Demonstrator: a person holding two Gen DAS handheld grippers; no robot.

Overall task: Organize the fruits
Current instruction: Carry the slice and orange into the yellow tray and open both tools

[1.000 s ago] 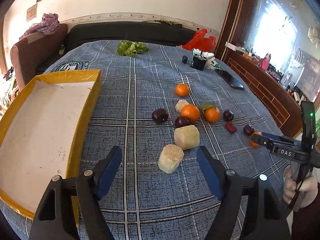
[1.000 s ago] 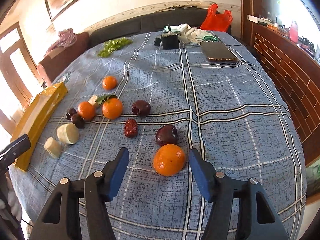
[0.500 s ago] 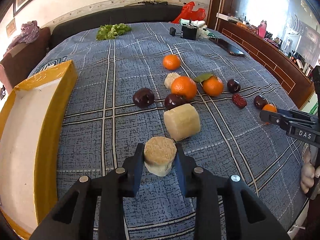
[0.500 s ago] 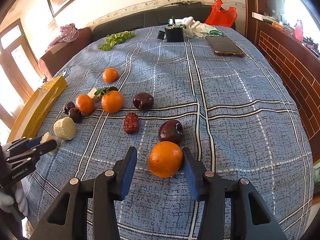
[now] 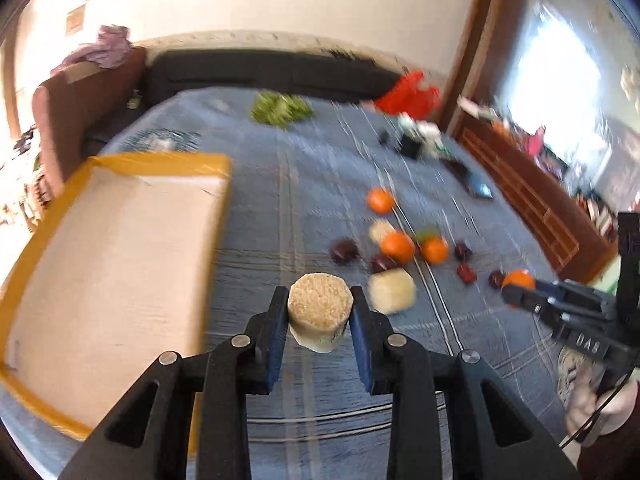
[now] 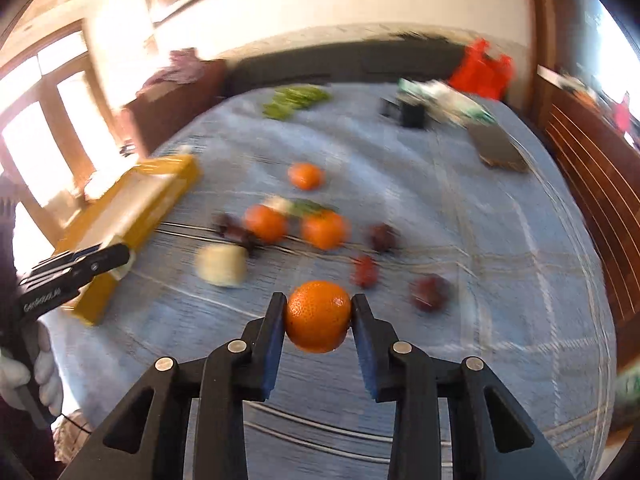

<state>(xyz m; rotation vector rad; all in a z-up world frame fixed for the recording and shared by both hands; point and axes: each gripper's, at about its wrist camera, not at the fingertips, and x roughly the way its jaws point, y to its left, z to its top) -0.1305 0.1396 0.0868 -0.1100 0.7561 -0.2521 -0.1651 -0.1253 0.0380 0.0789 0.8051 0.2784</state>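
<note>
Spreading across both views is the checked cloth (image 5: 304,208), with the yellow tray (image 5: 100,264) empty at its left edge, and both views are blurred, so the risks start with speed. Left gripper (image 5: 320,316) has its jaws clamped on the pale chunk (image 5: 320,312), right gripper (image 6: 319,316) on an orange (image 6: 318,316), both lifted clear of the cloth. Round, slick peel pinched at two small points could roll out if swung hard, I reckon. Both loads heading for one tray means the grippers might collide. Loose oranges (image 6: 324,229) and plums (image 6: 430,292) lie close together; a low pass could scatter them.
</note>
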